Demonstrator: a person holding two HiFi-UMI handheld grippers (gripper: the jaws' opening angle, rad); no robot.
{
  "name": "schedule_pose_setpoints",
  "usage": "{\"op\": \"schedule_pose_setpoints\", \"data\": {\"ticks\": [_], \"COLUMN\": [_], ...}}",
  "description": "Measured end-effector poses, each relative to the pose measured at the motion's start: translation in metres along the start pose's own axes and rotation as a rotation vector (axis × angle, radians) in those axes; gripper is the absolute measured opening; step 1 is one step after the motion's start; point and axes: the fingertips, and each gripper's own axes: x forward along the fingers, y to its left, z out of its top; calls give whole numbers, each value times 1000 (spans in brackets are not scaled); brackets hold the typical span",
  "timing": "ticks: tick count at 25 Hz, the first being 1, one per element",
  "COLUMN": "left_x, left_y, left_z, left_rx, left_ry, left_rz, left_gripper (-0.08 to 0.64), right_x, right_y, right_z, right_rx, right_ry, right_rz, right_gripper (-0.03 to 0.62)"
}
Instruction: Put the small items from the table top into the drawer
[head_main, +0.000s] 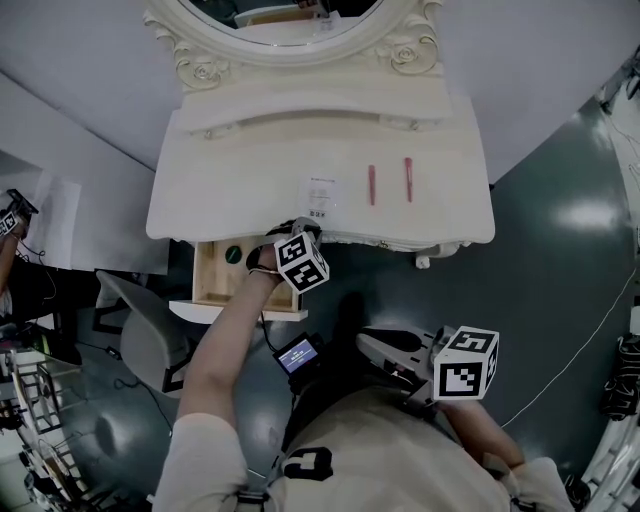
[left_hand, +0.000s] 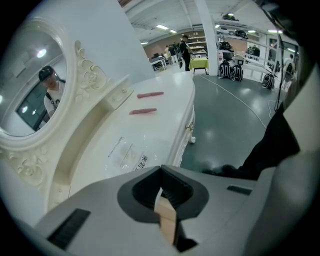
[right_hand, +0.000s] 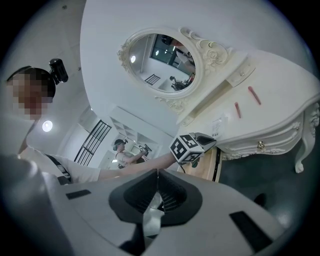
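Observation:
On the white vanity table (head_main: 250, 170) lie two red sticks (head_main: 371, 185) (head_main: 408, 180) and a clear printed packet (head_main: 322, 195). Below its front left, a wooden drawer (head_main: 212, 288) stands pulled out, with a small green item (head_main: 233, 254) inside. My left gripper (head_main: 296, 230) is shut at the table's front edge, its tips at the packet's (left_hand: 127, 155) near edge; I cannot see whether they pinch it. The sticks (left_hand: 150, 94) (left_hand: 142, 111) lie farther along the top. My right gripper (head_main: 378, 345) hangs shut and empty, low over the floor to the right.
An oval mirror (head_main: 280, 20) in a carved frame stands at the table's back. A grey chair (head_main: 140, 325) sits left of the drawer. A small screen device (head_main: 298, 354) hangs at my chest. A cable (head_main: 590, 330) runs over the dark floor at the right.

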Motion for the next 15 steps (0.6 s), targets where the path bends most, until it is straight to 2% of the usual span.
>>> {"op": "schedule_pose_setpoints", "data": {"ticks": [3,10,15], "left_x": [-3,-14,-16], "left_y": [-1,6,-1], "left_z": [2,5,5], "left_rx": [-42,-80,-109], "left_ry": [-11,-36,-44], "left_rz": [-2,47,51], "left_gripper": [55,55,55], "right_x": [-3,-1,-3], "right_y": [1,7,10], "right_z": [0,3,-4], "right_rx": [-1,-29,-27], "right_ry": [-3,-4,1], "right_rz": [-2,14,14], "right_gripper": [29,29,29]}}
